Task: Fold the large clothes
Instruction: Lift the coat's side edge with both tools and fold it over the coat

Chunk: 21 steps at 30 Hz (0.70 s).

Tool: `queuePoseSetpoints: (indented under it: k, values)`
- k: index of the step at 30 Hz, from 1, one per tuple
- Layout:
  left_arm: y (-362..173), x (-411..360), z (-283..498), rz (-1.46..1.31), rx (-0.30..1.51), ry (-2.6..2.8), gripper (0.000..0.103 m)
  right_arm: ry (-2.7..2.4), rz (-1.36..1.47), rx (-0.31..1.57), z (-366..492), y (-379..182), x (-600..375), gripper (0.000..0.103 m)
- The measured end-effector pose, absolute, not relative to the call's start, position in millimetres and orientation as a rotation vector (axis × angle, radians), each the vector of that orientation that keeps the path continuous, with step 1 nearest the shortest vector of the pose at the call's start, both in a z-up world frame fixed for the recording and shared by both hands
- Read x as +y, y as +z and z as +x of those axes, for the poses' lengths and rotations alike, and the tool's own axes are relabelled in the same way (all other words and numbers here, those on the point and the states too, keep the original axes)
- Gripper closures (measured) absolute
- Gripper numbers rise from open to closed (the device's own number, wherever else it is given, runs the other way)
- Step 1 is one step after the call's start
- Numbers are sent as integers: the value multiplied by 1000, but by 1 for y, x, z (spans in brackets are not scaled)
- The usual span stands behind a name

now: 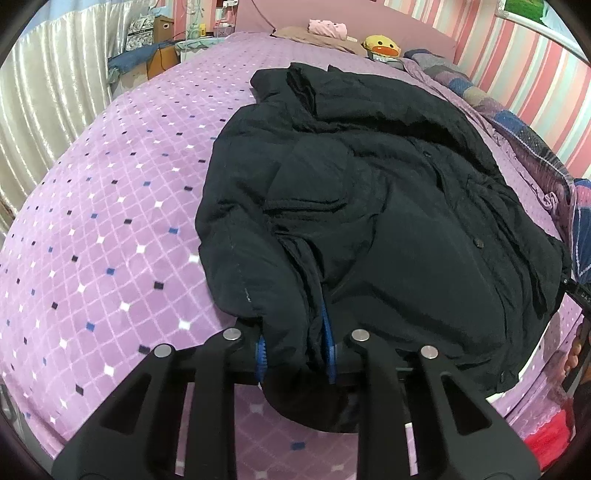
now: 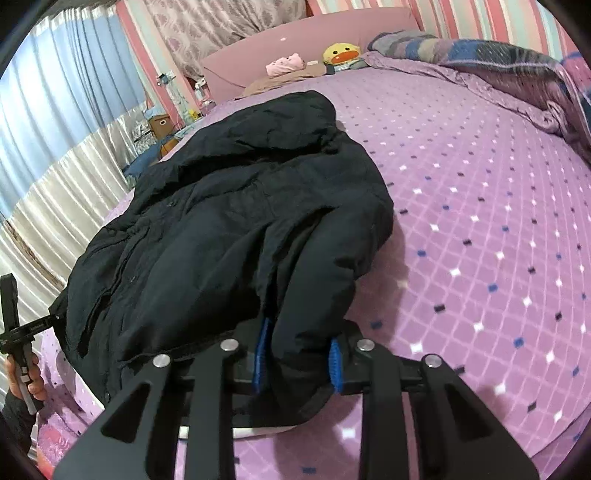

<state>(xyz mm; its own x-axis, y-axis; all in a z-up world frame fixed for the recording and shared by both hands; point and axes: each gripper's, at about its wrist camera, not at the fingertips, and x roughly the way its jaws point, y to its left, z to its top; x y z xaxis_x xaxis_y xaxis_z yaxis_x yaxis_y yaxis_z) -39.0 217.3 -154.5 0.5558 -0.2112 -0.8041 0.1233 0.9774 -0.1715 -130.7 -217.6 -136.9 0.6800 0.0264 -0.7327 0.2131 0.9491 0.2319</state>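
Note:
A large black padded jacket point(image 1: 369, 206) lies spread on a purple diamond-patterned bed point(image 1: 110, 229). My left gripper point(image 1: 295, 350) is shut on a thick bunch of the jacket's near left hem, with cloth filling the gap between its blue pads point(image 1: 260, 356). In the right wrist view the same jacket point(image 2: 229, 221) lies ahead and to the left, and my right gripper point(image 2: 299, 354) is shut on its near right hem between blue pads point(image 2: 335, 363). Each gripper shows at the edge of the other's view: the right one point(image 1: 580, 295), the left one point(image 2: 14, 332).
A rumpled patterned quilt point(image 1: 524, 140) lies along the bed's right side by the striped wall. A yellow duck plush point(image 1: 382, 46) and a pink plush point(image 1: 328, 27) sit near the pink headboard. Curtains point(image 1: 44, 110) and boxes point(image 1: 159, 40) stand left of the bed.

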Motion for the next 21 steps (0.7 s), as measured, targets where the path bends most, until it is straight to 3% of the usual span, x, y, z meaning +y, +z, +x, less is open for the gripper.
queuePoseSetpoints:
  k: [21]
  values:
    - [-90, 218, 33, -287, 840, -264, 86, -49, 285, 635, -25, -54, -227, 78]
